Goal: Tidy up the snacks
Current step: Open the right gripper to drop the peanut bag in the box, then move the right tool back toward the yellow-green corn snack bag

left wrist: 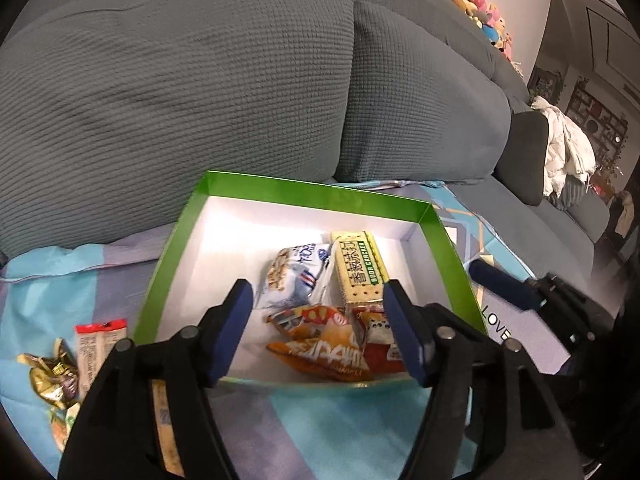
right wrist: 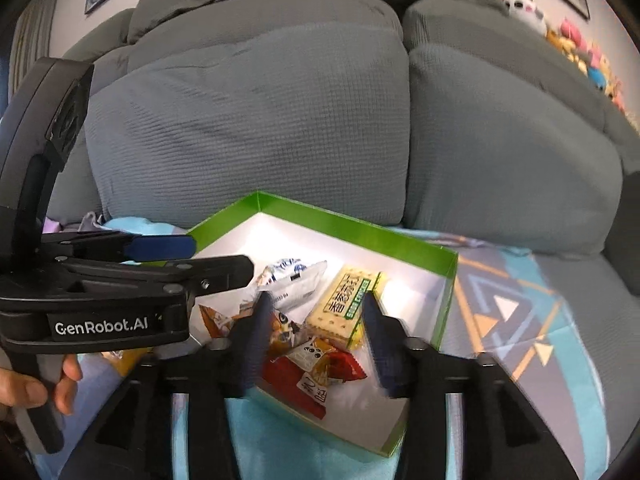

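Note:
A green box with a white inside (left wrist: 312, 194) lies on a patterned blanket. In it are a white and blue packet (left wrist: 296, 276), a yellow-green cracker pack (left wrist: 358, 268), an orange packet (left wrist: 320, 340) and a red packet (left wrist: 380, 344). My left gripper (left wrist: 318, 294) hovers open over the box's near edge, with nothing between its pads. In the right wrist view the box (right wrist: 352, 226) holds the same snacks, the cracker pack (right wrist: 344, 304) among them. My right gripper (right wrist: 317, 302) hangs open above the red packet (right wrist: 312, 364), touching nothing. The left gripper (right wrist: 200, 258) enters from the left.
Outside the box on the left lie a red and white packet (left wrist: 100, 344) and gold-wrapped sweets (left wrist: 52, 376). Grey sofa cushions (left wrist: 200, 100) rise right behind the box. Plush toys (left wrist: 480, 8) line the sofa back. A person's hand (right wrist: 36, 384) grips the left handle.

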Available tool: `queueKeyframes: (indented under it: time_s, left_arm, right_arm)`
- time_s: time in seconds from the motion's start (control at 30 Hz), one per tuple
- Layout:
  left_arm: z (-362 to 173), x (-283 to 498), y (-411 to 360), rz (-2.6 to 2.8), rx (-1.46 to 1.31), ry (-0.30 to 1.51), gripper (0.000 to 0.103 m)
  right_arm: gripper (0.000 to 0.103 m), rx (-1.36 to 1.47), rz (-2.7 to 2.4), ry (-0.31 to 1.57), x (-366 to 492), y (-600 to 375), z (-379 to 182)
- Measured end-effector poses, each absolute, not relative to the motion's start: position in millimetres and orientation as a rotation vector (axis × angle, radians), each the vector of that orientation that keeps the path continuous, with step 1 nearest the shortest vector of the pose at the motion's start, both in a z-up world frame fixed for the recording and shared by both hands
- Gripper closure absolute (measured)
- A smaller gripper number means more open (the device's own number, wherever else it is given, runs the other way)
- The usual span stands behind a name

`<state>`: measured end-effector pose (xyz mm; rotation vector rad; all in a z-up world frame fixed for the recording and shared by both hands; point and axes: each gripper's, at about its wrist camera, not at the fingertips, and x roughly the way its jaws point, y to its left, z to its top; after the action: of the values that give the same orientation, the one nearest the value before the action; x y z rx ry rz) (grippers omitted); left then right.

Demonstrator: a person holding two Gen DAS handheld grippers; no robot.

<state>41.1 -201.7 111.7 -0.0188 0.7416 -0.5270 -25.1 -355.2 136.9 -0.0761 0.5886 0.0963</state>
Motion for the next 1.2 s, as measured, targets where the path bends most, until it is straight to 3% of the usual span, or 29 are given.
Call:
queueKeyframes:
  time_s: [0.67, 0.8, 1.03, 1.13, 1.2]
  left_arm:
    - [123, -14, -131, -0.42, -0.106, 0.689, 0.017]
    - [122, -29, -111, -0.395, -0.14, 0.684, 0.014]
    - [114, -55, -65, -0.329, -0.213, 0.688, 0.013]
    - [107, -66, -45, -0.286, -0.231, 0.692, 0.0]
    - [101, -72, -32, -0.267, -0.247, 0.697, 0.0]
  right_arm:
    - [0.039, -0.05, 0.154, 0.583, -68, -321, 146]
    - [0.024, -0.018, 0.181, 0.601, -82, -316, 142]
    - [0.024, -0.013, 0.278, 0.655, -99, -299, 130]
    - [0.024, 0.002, 0.311, 0.698, -101, -293, 121]
    - [0.024, 0.014, 0.327, 0.721, -102, -290, 114]
